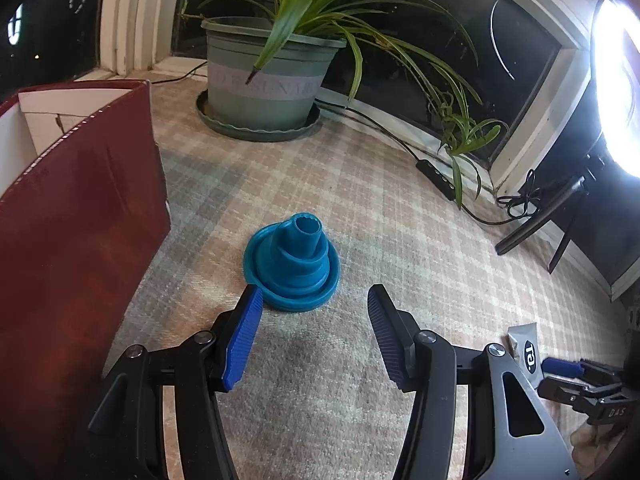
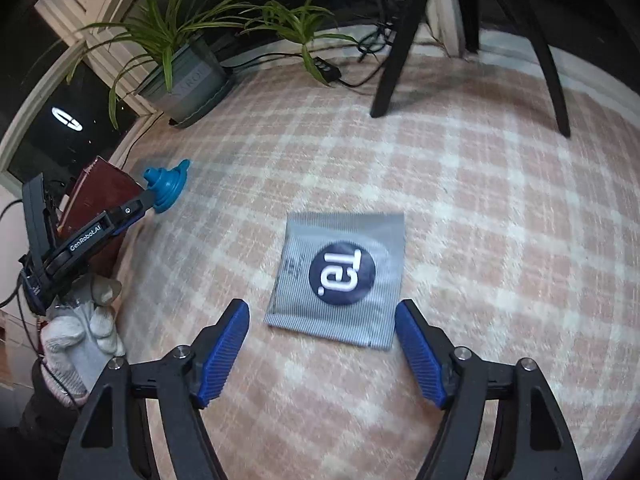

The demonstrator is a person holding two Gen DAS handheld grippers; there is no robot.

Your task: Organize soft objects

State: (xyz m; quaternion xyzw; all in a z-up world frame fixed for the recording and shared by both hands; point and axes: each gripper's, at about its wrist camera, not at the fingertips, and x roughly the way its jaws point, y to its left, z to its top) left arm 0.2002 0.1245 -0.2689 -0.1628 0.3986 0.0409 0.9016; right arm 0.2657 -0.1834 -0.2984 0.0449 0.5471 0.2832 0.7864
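Two soft things lie on the checked cloth [image 2: 480, 200]: one blue funnel [image 1: 291, 266] before the left gripper [image 1: 315, 300], one grey sachet [image 2: 340, 278] before the right gripper [image 2: 322, 316]; both grippers gape, holding nothing

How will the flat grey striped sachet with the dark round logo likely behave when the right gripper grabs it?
The flat grey striped sachet lies flush on the checked cloth, so it is probably hard to get the fingers under. It looks thin and light, likely floppy once lifted. Its foil-like face may slip between the pads of the open right gripper.
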